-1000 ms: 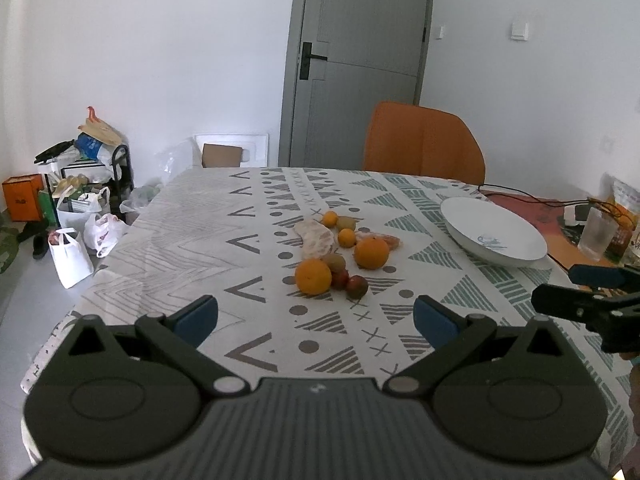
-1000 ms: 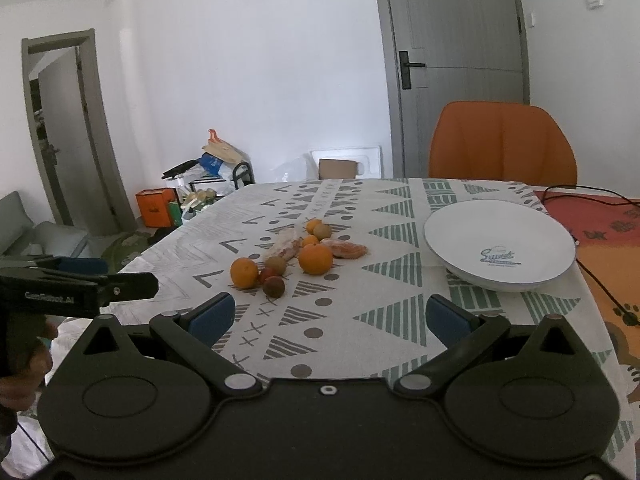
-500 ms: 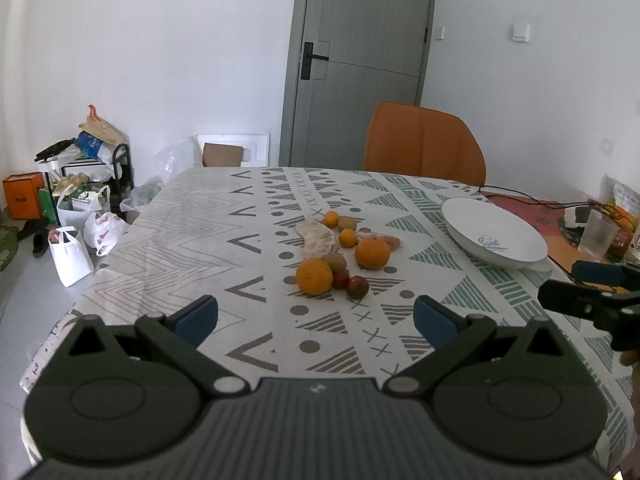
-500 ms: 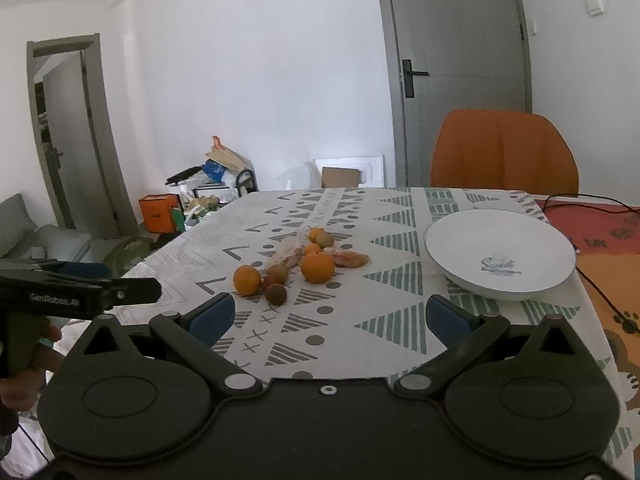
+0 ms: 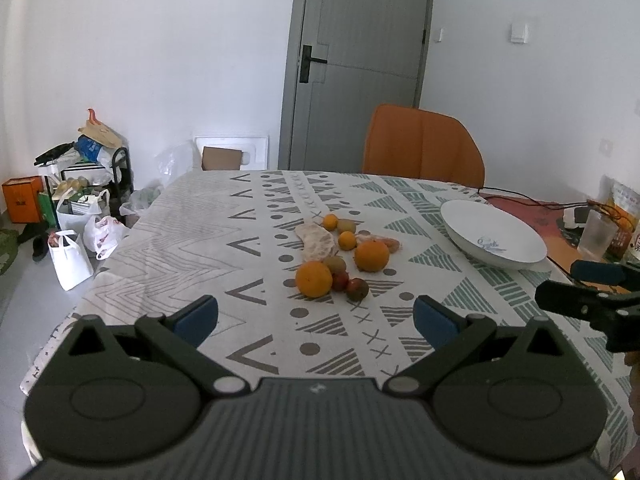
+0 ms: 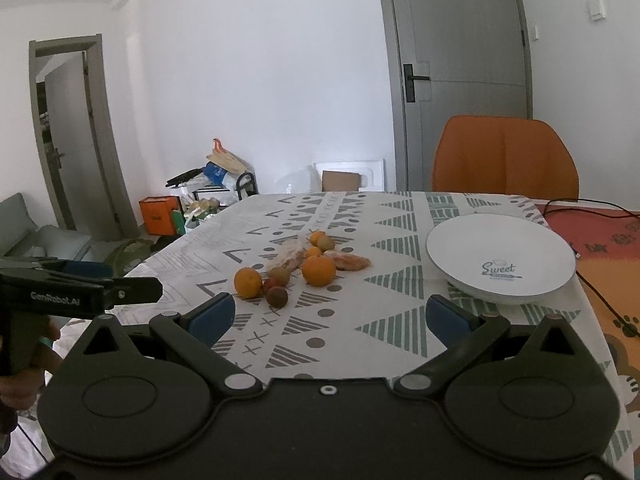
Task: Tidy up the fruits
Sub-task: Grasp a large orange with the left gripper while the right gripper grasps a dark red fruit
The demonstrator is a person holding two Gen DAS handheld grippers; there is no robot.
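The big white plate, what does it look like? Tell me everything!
The white plate is round, wide and shallow, more like a low dish, smooth and glossy like ceramic. Inside, near its front edge, is a small dark printed mark reading "Sweet". It holds nothing. It sits flat on the patterned tablecloth near the table's right side, apart from the fruit pile. Neither gripper touches it.

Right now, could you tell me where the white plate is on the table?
The white plate sits empty on the table's right side in both views, right of the fruit pile and in front of the orange chair.
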